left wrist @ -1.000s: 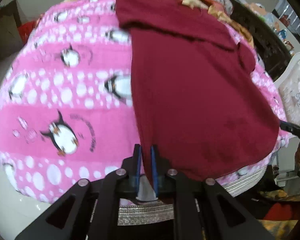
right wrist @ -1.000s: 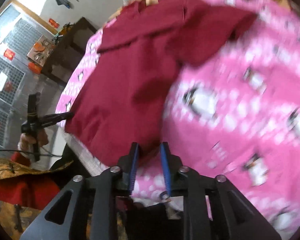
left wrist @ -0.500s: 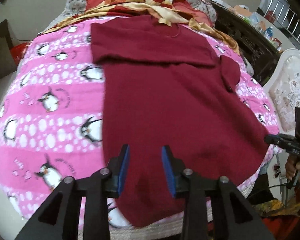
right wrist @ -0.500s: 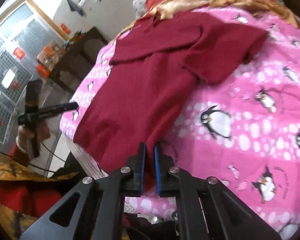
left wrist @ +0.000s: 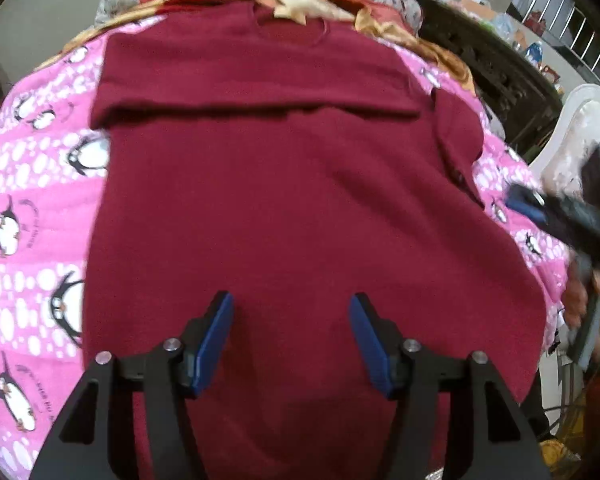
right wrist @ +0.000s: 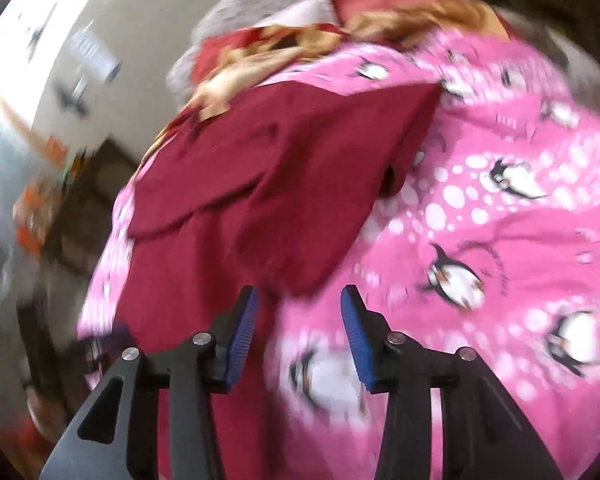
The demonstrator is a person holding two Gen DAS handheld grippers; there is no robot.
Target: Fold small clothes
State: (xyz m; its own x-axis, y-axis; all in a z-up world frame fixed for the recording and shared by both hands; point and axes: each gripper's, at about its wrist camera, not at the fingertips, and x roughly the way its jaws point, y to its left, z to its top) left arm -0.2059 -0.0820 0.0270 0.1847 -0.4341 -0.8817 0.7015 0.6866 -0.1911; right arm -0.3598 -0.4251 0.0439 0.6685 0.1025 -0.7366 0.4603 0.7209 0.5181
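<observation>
Lying flat ahead of both claws, a soft maroon shirt waits for its next fold

Starting at the left, the left gripper point(left wrist: 291, 330) hangs wide over the shirt point(left wrist: 292, 184), which spreads on the penguin blanket point(left wrist: 32, 208) straight ahead of its fingers, one sleeve folded across the chest; the cloth looks light and limp, likely to sag and slide unless pinched at a hem or corner; to the right, the right gripper point(right wrist: 298, 326) also gapes, empty, just short of the loose sleeve edge point(right wrist: 312, 280), a good place to grip
</observation>
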